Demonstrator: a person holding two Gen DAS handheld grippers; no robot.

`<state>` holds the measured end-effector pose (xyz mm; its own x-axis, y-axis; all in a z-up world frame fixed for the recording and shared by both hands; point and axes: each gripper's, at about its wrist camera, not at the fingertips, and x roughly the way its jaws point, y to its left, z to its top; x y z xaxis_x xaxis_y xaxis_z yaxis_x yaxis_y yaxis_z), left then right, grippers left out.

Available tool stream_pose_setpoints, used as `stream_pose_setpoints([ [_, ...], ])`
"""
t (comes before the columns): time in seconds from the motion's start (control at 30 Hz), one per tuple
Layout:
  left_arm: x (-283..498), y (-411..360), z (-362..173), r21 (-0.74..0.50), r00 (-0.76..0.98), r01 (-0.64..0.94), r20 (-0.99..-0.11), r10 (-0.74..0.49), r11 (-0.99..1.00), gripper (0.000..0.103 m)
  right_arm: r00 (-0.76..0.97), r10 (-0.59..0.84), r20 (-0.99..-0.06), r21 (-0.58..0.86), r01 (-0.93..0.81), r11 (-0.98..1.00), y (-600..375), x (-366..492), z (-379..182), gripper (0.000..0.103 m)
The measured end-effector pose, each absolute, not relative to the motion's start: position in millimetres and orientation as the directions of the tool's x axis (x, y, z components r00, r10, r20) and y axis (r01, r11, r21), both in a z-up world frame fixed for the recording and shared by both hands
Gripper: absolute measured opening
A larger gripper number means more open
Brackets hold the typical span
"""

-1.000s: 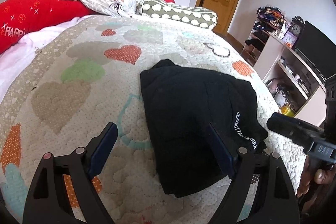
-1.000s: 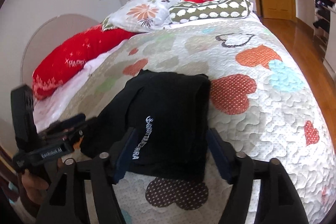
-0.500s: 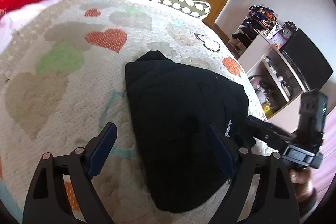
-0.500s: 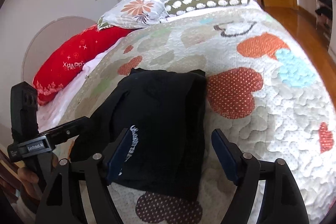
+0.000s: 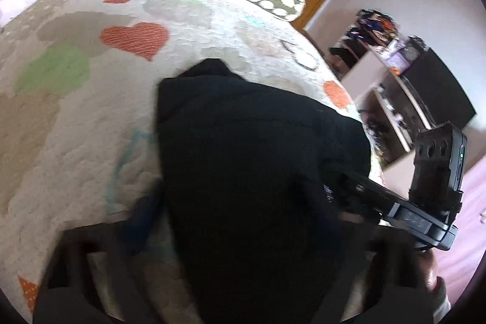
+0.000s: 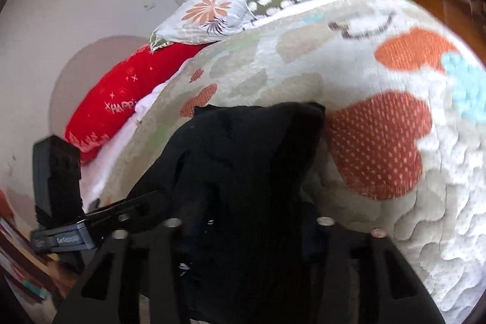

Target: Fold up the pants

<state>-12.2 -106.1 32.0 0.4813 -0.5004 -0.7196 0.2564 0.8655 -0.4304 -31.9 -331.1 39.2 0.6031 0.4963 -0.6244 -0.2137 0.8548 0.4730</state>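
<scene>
With the black pants (image 5: 249, 160) already a compact bundle on the quilt (image 5: 76, 111), my left gripper (image 5: 237, 220) and right gripper (image 6: 243, 233) straddled its near edge, jaws spread, a last fold seemingly left.

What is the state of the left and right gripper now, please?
Left gripper: jaws open, either side of the black pants; grip not seen.
Right gripper: jaws narrowed around the pants; blurred, cannot tell if it is gripping.

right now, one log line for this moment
task: fold pants | black pants folded on quilt | left gripper straddling near edge | right gripper at same edge | grip: unclear
</scene>
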Motion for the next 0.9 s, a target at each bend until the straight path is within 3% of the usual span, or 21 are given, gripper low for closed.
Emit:
stream_pose_setpoints([
  [0.03, -14.2, -105.7, 37.1, -0.412, 0.493, 0.267, -0.719, -0.491, 0.871, 0.064, 0.616, 0.499, -0.609, 0.474, -0.222, 0.852, -329.5, -34.2, 47.4, 0.032],
  [0.1, -17.0, -101.0, 48.1, -0.404, 0.505, 0.287, -0.707, -0.495, 0.869, 0.038, 0.638, 0.514, -0.574, 0.469, -0.258, 0.844, -321.8, -37.3, 66.9, 0.031],
  [0.13, -19.0, -95.6, 58.5, -0.401, 0.519, 0.295, -0.695, -0.498, 0.867, 0.034, 0.641, 0.518, -0.566, 0.462, -0.274, 0.843, -317.0, -36.4, 73.3, 0.031],
  [0.37, -1.6, -53.8, 108.0, -0.314, 0.650, 0.275, -0.636, -0.417, 0.909, 0.032, 0.656, 0.580, -0.484, 0.497, -0.340, 0.799, -278.1, 0.7, 96.5, 0.030],
  [0.47, 16.6, -35.1, 98.0, -0.273, 0.669, 0.191, -0.666, -0.329, 0.943, 0.040, 0.635, 0.570, -0.521, 0.488, -0.326, 0.810, -251.8, 29.8, 78.1, 0.039],
  [0.5, 24.7, -28.3, 86.8, -0.239, 0.668, 0.135, -0.694, -0.267, 0.962, 0.048, 0.625, 0.538, -0.566, 0.458, -0.304, 0.835, -243.6, 38.3, 69.2, 0.040],
  [0.6, 34.3, -12.9, 58.8, -0.145, 0.651, 0.014, -0.750, -0.119, 0.989, 0.052, 0.619, 0.387, -0.683, 0.306, -0.239, 0.922, -231.0, 44.3, 56.1, 0.040],
  [0.77, 18.1, 4.1, 58.4, -0.211, 0.644, -0.032, -0.752, -0.141, 0.977, 0.057, 0.694, 0.369, -0.618, 0.263, -0.260, 0.929, -241.6, 24.2, 91.7, 0.040],
  [0.9, -2.3, -1.2, 75.6, -0.221, 0.709, -0.026, -0.692, -0.138, 0.975, 0.074, 0.654, 0.441, -0.615, 0.265, -0.356, 0.896, -216.4, 37.3, 105.9, 0.037],
])
